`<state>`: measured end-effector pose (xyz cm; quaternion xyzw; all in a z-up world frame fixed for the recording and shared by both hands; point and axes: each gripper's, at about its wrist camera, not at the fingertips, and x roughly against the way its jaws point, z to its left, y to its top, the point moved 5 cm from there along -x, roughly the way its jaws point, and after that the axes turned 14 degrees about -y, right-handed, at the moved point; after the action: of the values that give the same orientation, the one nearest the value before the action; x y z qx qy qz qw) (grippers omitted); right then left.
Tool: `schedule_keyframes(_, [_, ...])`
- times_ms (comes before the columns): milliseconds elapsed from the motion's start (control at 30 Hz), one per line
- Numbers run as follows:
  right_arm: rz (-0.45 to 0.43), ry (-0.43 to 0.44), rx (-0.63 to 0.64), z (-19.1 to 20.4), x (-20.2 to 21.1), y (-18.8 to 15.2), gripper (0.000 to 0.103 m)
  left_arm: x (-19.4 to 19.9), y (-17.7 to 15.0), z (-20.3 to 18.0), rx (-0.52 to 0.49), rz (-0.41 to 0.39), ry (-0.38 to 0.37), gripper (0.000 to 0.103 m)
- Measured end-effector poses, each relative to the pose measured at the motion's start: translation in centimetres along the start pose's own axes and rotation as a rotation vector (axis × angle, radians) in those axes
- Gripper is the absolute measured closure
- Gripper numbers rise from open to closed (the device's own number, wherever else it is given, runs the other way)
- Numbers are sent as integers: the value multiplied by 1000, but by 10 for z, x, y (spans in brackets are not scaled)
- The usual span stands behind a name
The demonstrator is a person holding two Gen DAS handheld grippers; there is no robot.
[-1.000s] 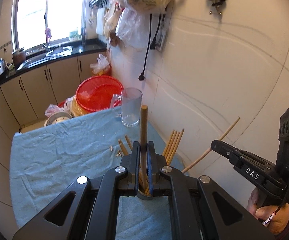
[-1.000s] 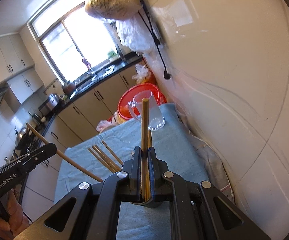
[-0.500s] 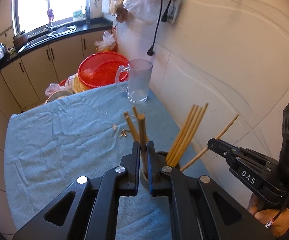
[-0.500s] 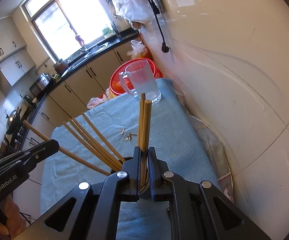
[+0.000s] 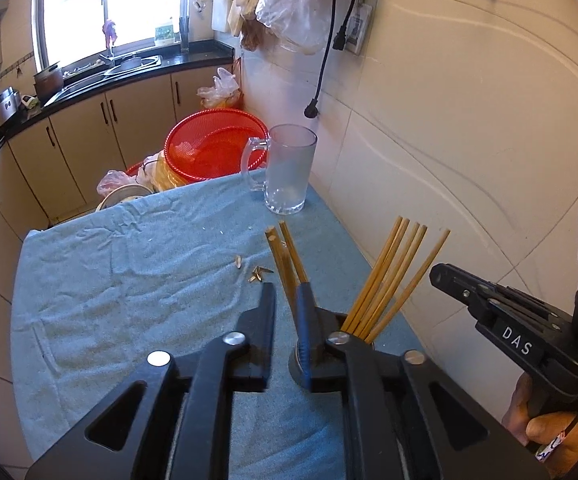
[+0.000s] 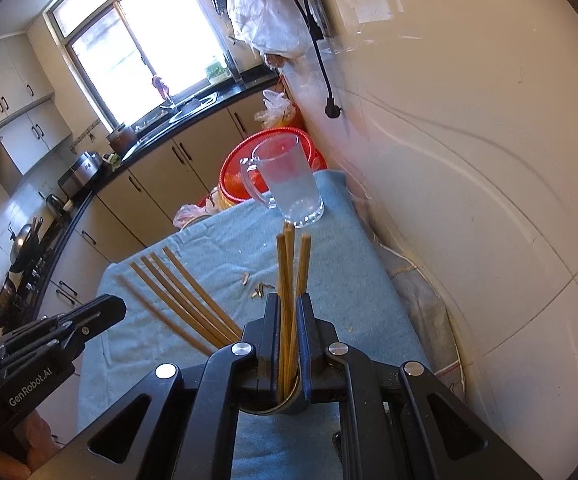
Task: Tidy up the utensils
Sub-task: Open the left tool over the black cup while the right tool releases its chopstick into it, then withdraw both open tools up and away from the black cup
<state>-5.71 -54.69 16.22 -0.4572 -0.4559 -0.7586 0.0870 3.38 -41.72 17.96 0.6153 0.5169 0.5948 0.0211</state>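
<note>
Left tongs (image 5: 285,300) have just parted, freeing thin, stiff, light bamboo chopsticks (image 5: 285,260) into the metal cup (image 5: 303,364); right tongs (image 6: 288,312) barely slack around theirs. Pinch mid-shaft; they're slippery.

A second ago my left gripper (image 5: 285,300) pinched one chopstick upright above the metal cup (image 5: 301,364); since then I have lowered it and my fingers (image 5: 266,320) have just been opening, so the stick now leans free in the cup with two others (a clear gap shows between my fingers). My right gripper (image 6: 288,314) came down too, its fingers parting only slightly around the chopsticks (image 6: 289,280). The one I held far right now fans with the bundle (image 5: 393,276).
</note>
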Motion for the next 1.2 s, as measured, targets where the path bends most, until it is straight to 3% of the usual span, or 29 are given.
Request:
schedule_keyframes(67, [-13,0,-7,-1,5,2,86,6,1,0,1,-18,5,75])
schedule_keyframes(233, [-58,-9,-35,-8,25,10,64,28,9,3,12,-71,22,64])
schedule_keyframes(333, [-114,-42,-49,-14,45,17,39,45,14,7,12,-118,52,51])
schedule_keyframes(400, [-159,-77,-45,-16,61,20,15,60,16,10,21,-165,90,33])
schedule_keyframes(433, [-182,-102,-43,-17,70,22,12,71,17,14,32,-199,120,23])
schedule_keyframes(567, [-249,-174,-27,-16,102,23,4,107,16,23,49,-308,193,10])
schedule_keyframes(667, [-279,-203,-30,-16,123,20,2,131,8,29,37,-354,244,7])
schedule_keyframes(833, [-327,-237,-20,-11,160,-8,0,156,-23,35,4,-317,280,4])
schedule_keyframes(1000, [-313,-264,20,0,188,-62,0,177,-67,26,-49,-267,298,4])
schedule_keyframes(1200, [-284,-278,83,10,211,-114,0,194,-106,-1,-110,-247,226,0])
